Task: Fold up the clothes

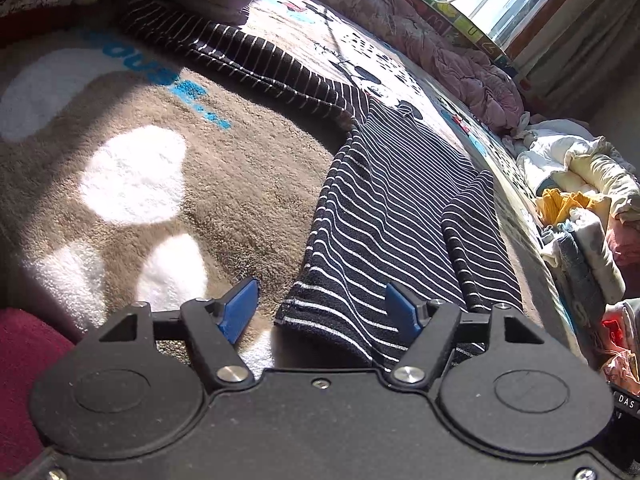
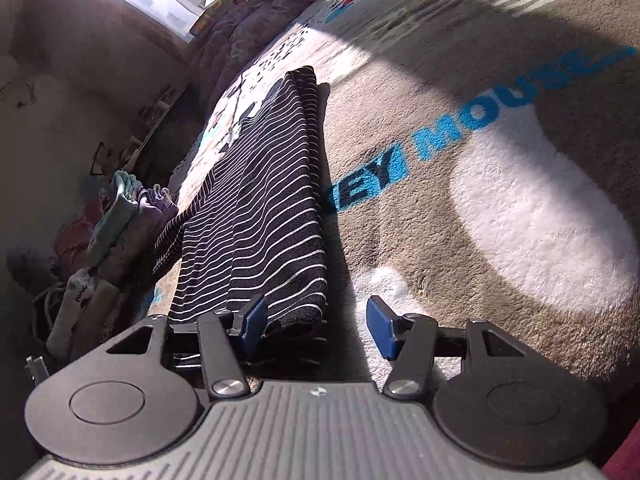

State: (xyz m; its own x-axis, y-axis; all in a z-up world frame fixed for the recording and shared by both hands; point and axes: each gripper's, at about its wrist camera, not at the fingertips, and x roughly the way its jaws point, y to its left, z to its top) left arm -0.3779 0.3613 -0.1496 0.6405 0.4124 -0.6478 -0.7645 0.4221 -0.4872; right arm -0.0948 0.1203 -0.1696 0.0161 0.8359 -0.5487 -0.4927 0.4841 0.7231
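My left tongs point(image 1: 322, 310) gaped wide over the hem of the striped top point(image 1: 384, 216), gripping nothing. My right tongs point(image 2: 316, 322) stood equally wide at its folded edge on the blanket point(image 2: 500, 208).

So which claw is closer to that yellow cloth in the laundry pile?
Left, as far as these views show. The left claw sits open over the striped garment's hem, with the yellow cloth ahead to its right. The right claw's view never shows it.
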